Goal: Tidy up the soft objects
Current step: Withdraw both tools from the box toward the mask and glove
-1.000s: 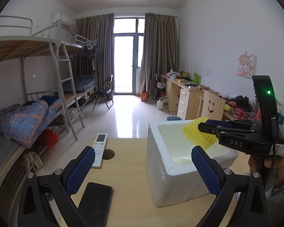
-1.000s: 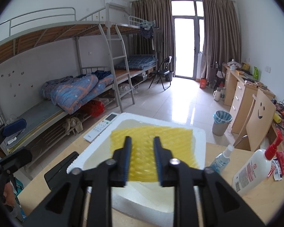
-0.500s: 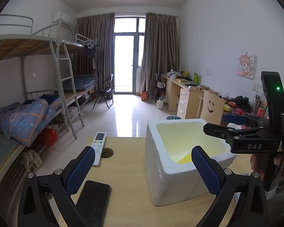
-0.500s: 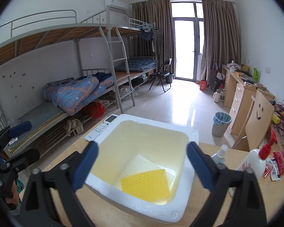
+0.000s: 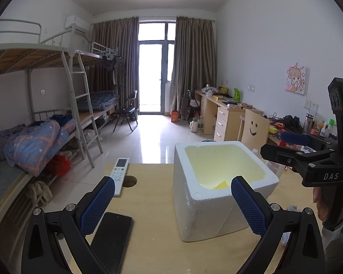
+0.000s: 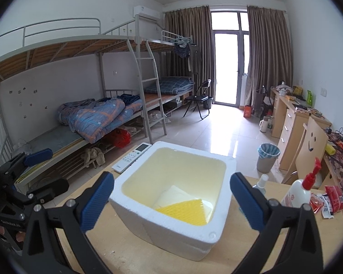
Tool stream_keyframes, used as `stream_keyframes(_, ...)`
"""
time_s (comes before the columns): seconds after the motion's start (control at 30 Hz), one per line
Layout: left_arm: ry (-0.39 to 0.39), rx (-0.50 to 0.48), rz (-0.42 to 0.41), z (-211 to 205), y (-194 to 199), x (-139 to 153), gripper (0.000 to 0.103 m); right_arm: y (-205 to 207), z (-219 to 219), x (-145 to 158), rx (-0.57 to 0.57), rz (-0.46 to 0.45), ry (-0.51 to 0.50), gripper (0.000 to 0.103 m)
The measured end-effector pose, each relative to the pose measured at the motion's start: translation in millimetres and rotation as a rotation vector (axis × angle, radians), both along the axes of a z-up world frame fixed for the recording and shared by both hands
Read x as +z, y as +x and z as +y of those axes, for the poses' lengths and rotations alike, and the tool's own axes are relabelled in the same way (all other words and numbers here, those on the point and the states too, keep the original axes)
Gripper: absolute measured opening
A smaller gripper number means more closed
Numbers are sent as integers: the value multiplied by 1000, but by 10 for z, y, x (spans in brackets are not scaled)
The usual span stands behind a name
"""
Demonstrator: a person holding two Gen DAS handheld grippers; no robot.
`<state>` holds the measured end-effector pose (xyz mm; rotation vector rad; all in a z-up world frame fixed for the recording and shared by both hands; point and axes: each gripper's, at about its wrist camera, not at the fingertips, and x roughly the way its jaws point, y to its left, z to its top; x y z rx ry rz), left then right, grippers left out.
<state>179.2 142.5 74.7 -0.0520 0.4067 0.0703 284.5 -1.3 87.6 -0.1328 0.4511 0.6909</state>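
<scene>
The yellow sponge (image 6: pixel 185 211) lies flat on the floor of the white foam box (image 6: pixel 213 228), released. The right gripper (image 6: pixel 171 199) and left gripper (image 5: pixel 172 202) both stand spread wide, empty. No further soft object shows on the table (image 5: pixel 153 246); remaining work cannot be judged.

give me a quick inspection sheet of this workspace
surface: wooden table, round cable hole by its far edge
job's things: yellow foam sheet lies over a white sheet in the white foam box
clutter: remote, phone, pump bottle, small spray bottle, red packets
grippers: left gripper jaws open, empty; right gripper jaws wide open, empty, short of the box
cables: nothing seen on the table
surroundings: bunk beds, desks, folding chair, bin, balcony door
</scene>
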Motion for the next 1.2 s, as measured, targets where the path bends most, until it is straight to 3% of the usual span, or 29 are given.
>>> stream_keyframes(0.67,46,-41,-67,-342,-484,231,102,-583,-453,106,-32,-62,64,103)
stream_keyframes(1.2,60,-72,-113,-597,-775,229,102,-909,-708,-25,-63,-140,70,102)
